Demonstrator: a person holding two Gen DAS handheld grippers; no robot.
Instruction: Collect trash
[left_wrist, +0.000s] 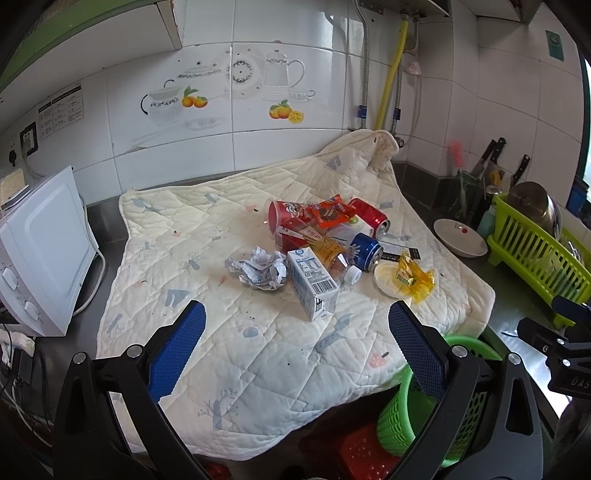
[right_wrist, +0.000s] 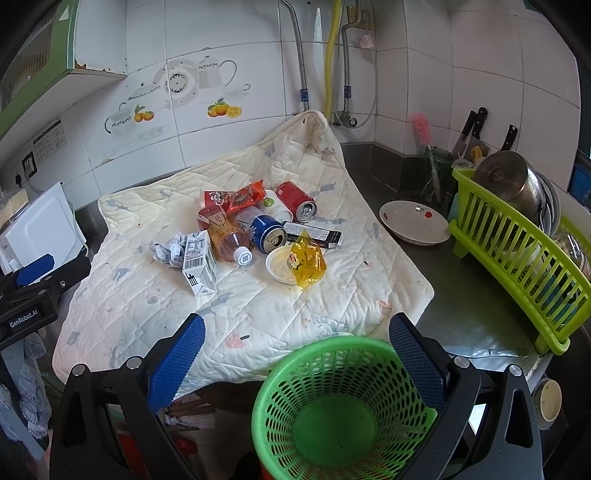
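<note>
Both grippers are hanging over the near edge of a quilted cloth (left_wrist: 229, 354) with nothing in them. The left gripper (left_wrist: 297, 321) is spread wide, and the right gripper (right_wrist: 297, 334) is spread wide too. The trash is sitting in a pile in the middle of the cloth: a milk carton (left_wrist: 312, 282), crumpled paper (left_wrist: 258, 271), a blue can (right_wrist: 267, 233), a red can (right_wrist: 297, 201), a bottle (right_wrist: 231, 242) and a yellow wrapper (right_wrist: 308, 264). A green basket (right_wrist: 340, 410) is waiting near, just past the cloth's near edge, between the right gripper's fingers.

Three cans (right_wrist: 295, 201), one carton (right_wrist: 199, 262), one bottle (right_wrist: 231, 240), one basket (right_wrist: 336, 406)
</note>
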